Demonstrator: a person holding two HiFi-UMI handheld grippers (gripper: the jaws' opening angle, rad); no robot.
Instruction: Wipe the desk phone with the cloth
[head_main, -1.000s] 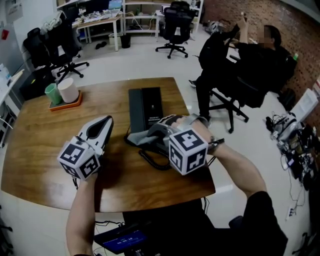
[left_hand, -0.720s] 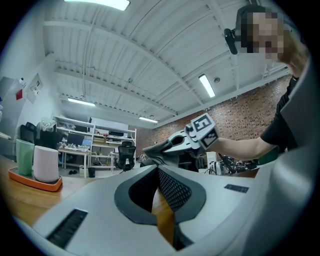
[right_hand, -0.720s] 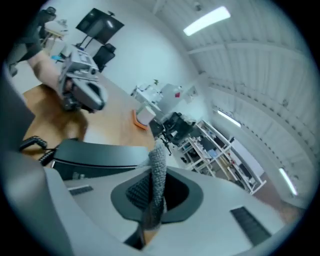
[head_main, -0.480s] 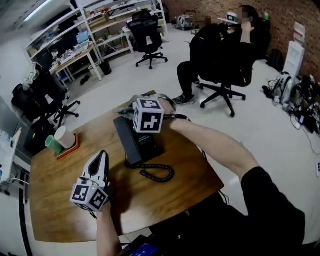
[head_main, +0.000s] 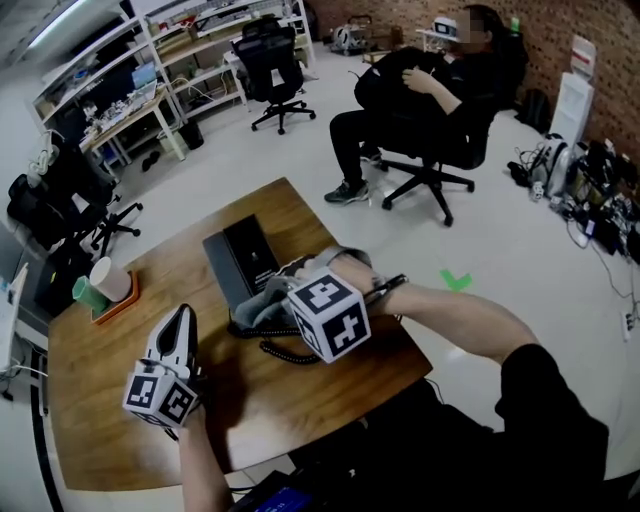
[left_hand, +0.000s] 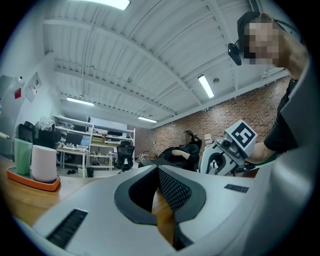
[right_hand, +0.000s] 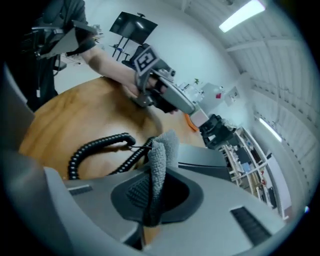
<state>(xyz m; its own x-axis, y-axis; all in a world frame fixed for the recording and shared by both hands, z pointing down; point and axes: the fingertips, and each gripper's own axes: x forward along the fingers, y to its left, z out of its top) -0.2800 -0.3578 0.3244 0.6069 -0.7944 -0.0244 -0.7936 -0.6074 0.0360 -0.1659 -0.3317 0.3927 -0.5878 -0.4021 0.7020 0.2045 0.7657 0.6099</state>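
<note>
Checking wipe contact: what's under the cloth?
The cloth, pinched in the right gripper, lies over the near end of the phone, by the coiled cord. The part beneath it is covered.

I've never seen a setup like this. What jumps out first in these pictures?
Two hand-held grippers stand out, each topped by a cube of black-and-white squares. The right gripper pinches a grey cloth at the black desk phone in the middle of the wooden table, and the left gripper sits shut and empty to its left. Beyond the table, a person sits in an office chair.
</note>
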